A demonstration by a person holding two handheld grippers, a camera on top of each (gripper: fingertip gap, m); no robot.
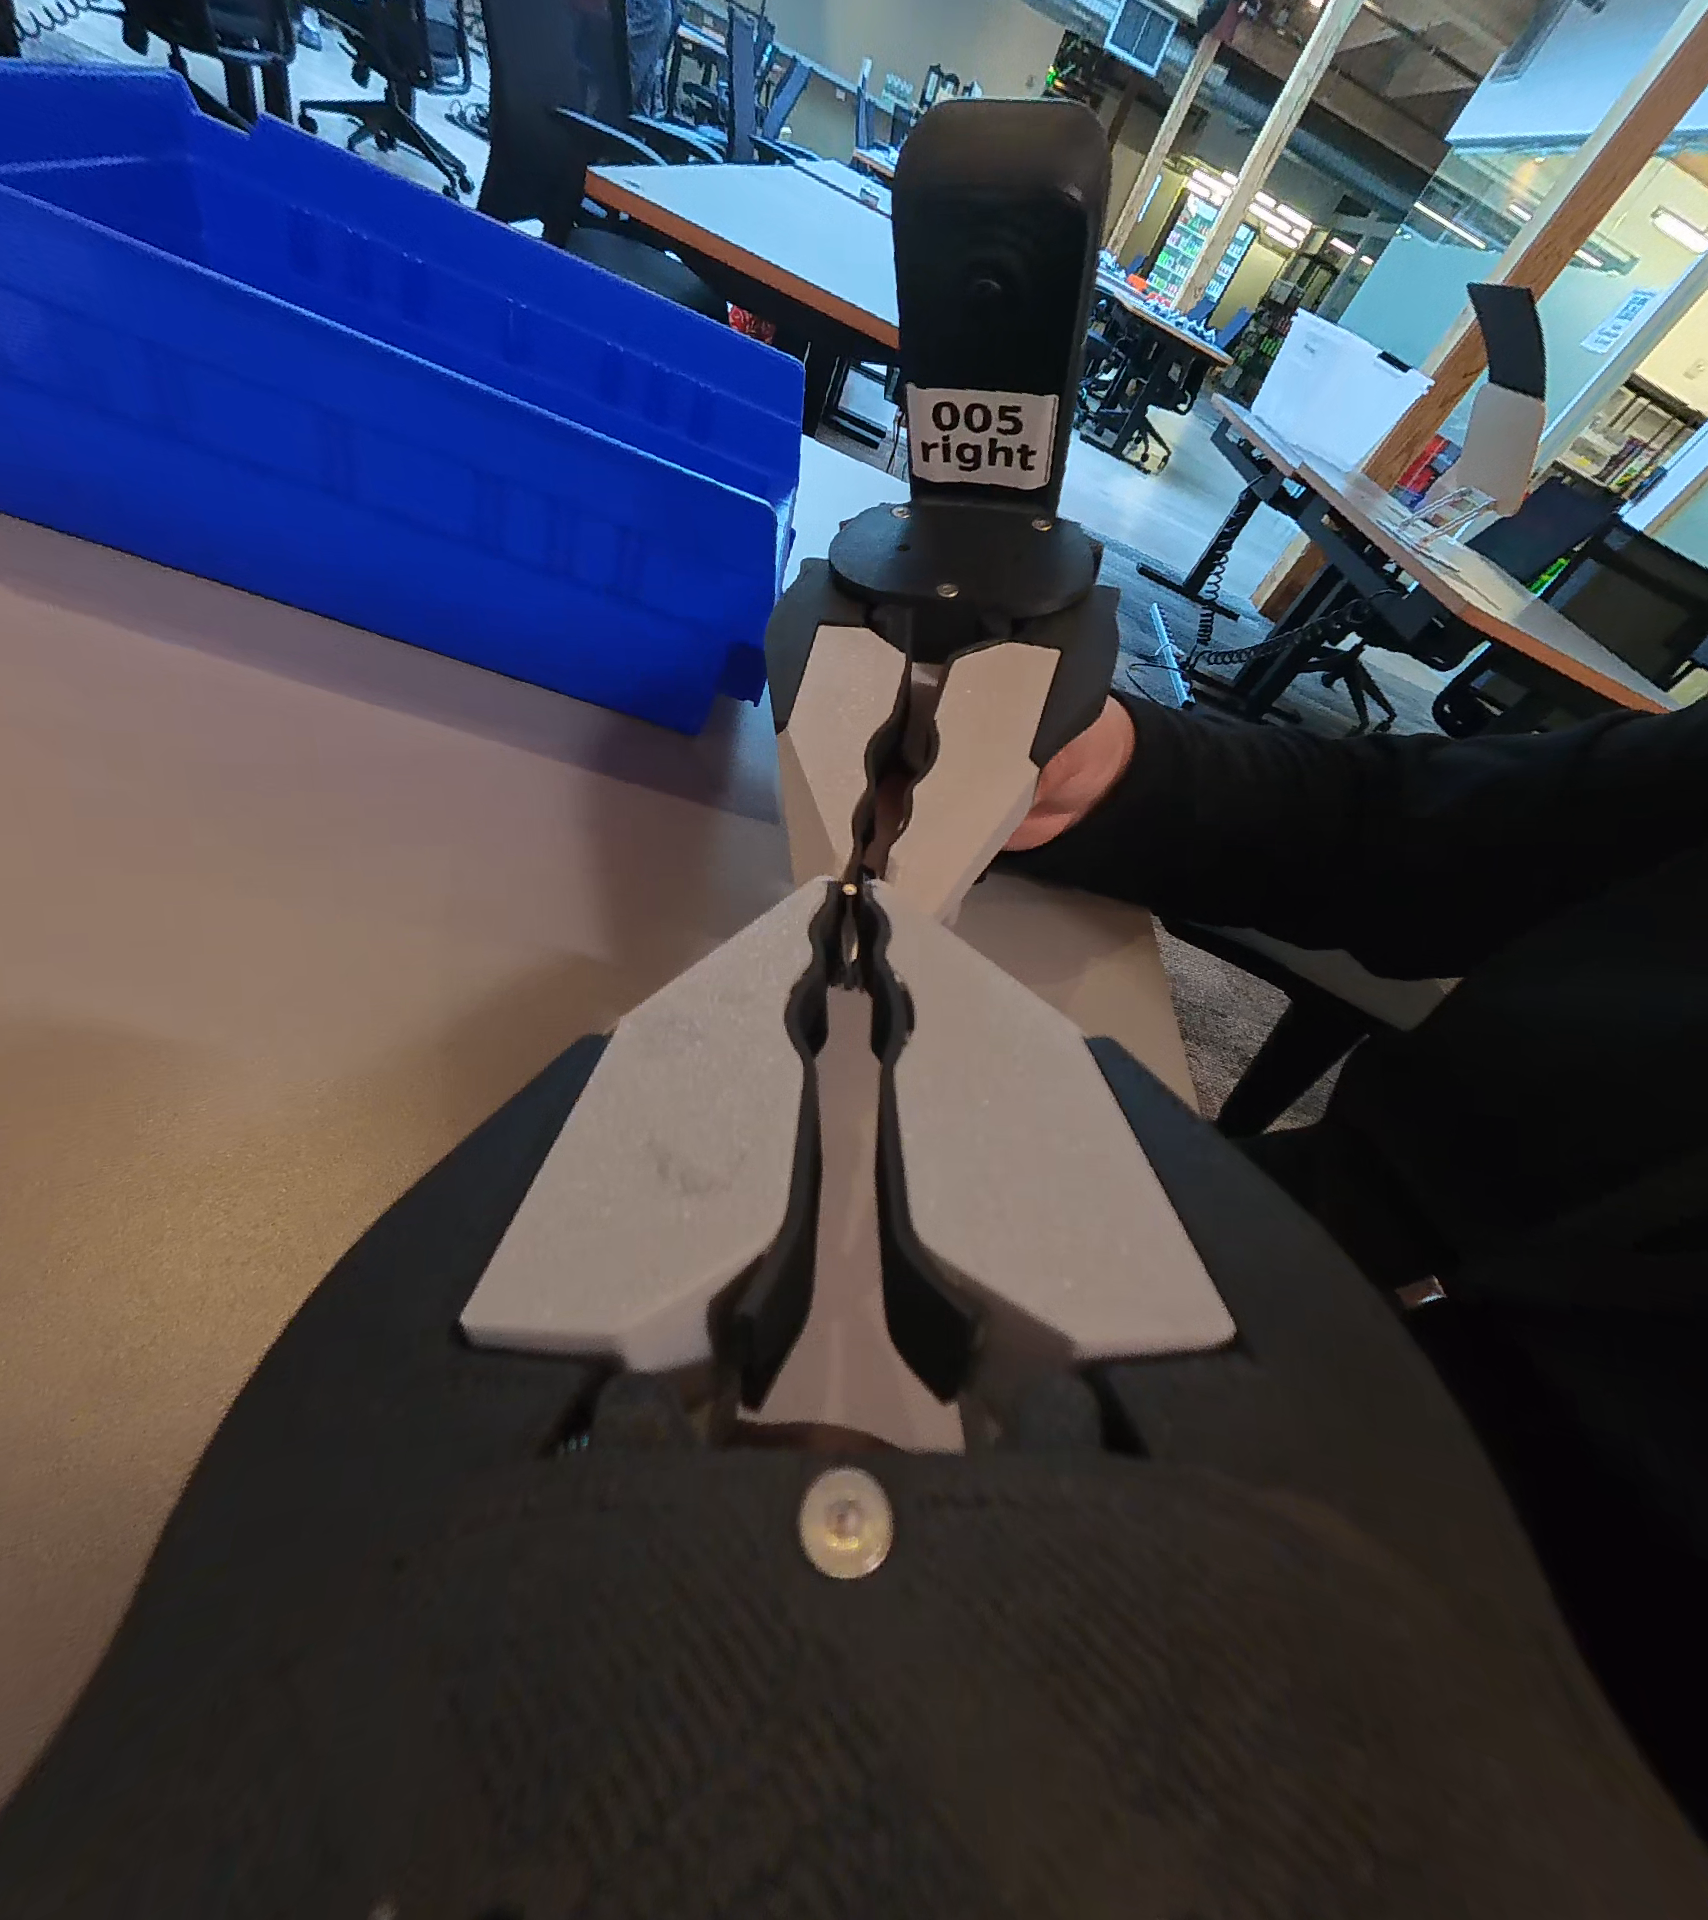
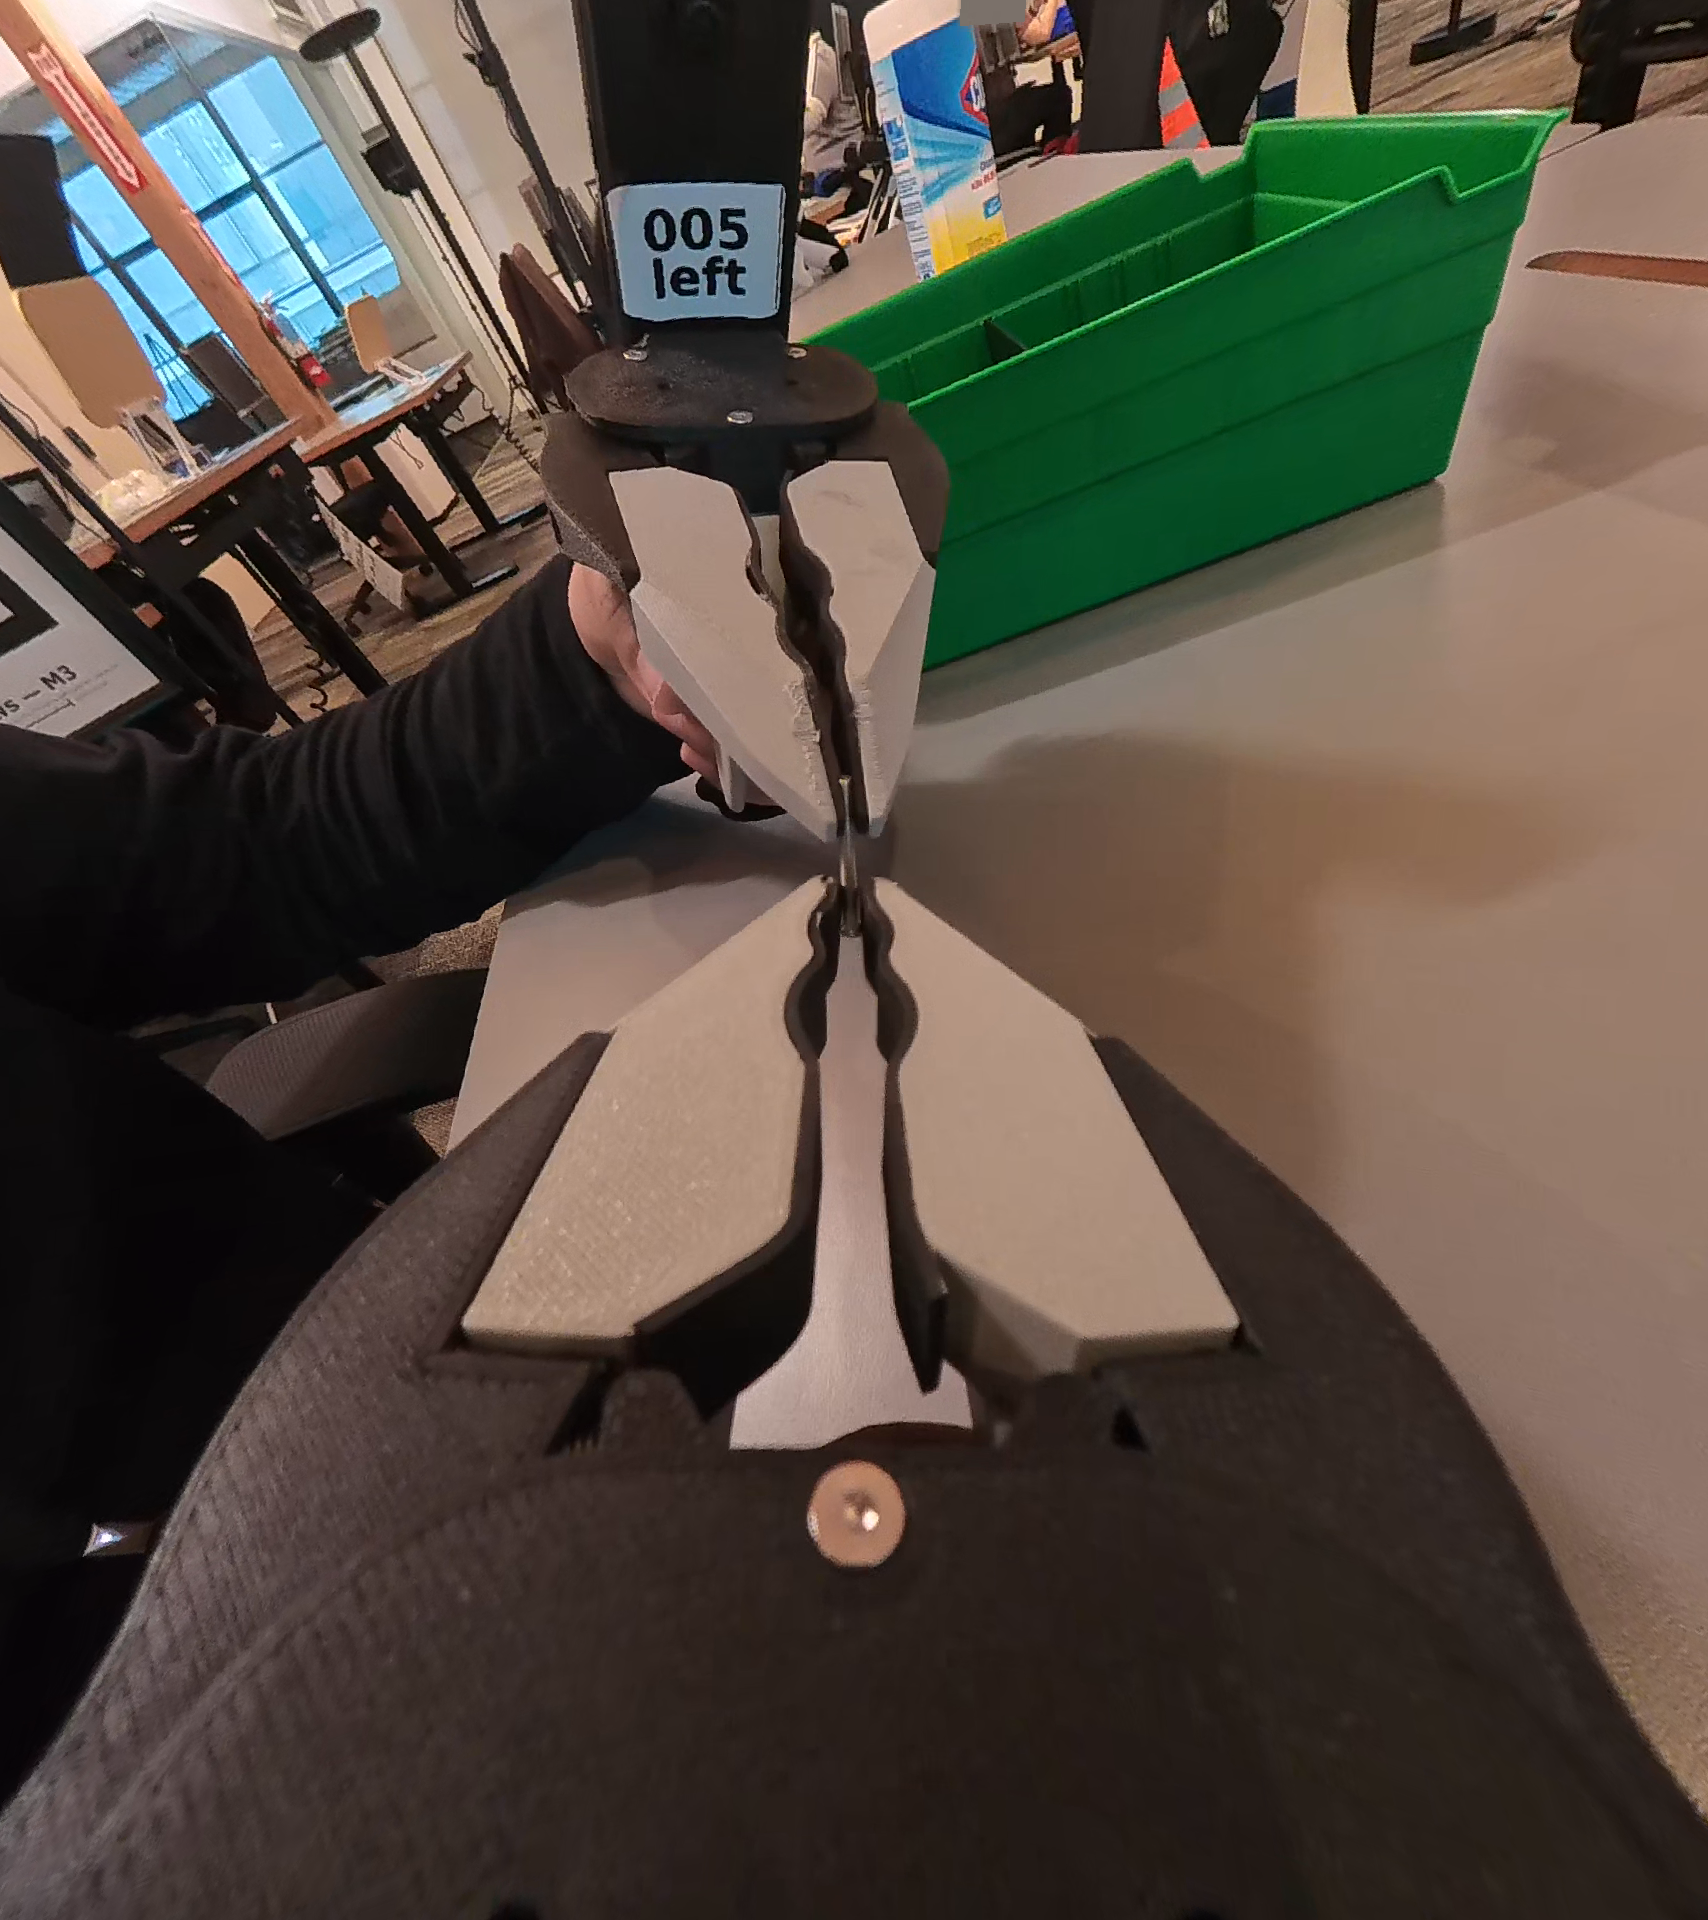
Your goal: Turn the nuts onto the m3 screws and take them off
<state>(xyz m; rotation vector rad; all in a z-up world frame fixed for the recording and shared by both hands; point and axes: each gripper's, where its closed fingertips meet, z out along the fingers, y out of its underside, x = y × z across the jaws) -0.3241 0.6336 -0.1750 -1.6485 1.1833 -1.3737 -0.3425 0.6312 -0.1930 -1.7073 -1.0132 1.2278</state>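
Observation:
My two grippers meet tip to tip above the grey table [image 2: 1349,831]. A thin metal M3 screw [image 2: 846,857] bridges the small gap between them. My left gripper [image 1: 848,906] is shut on one end of the screw [image 1: 846,889], which shows as a small shiny spot at its tips. It also shows opposite in the right wrist view [image 2: 855,826]. My right gripper [image 2: 848,906] is shut on the other end, where the nut sits, mostly hidden between the pads. The right gripper shows opposite in the left wrist view [image 1: 865,871].
A blue bin [image 1: 310,416] stands on the table at the back left of the left wrist view. A green divided bin [image 2: 1193,364] and a wipes canister [image 2: 938,156] stand behind the left gripper. A person's black sleeves [image 1: 1401,831] reach in over the table edge. The grippers are tip to tip, or close to it.

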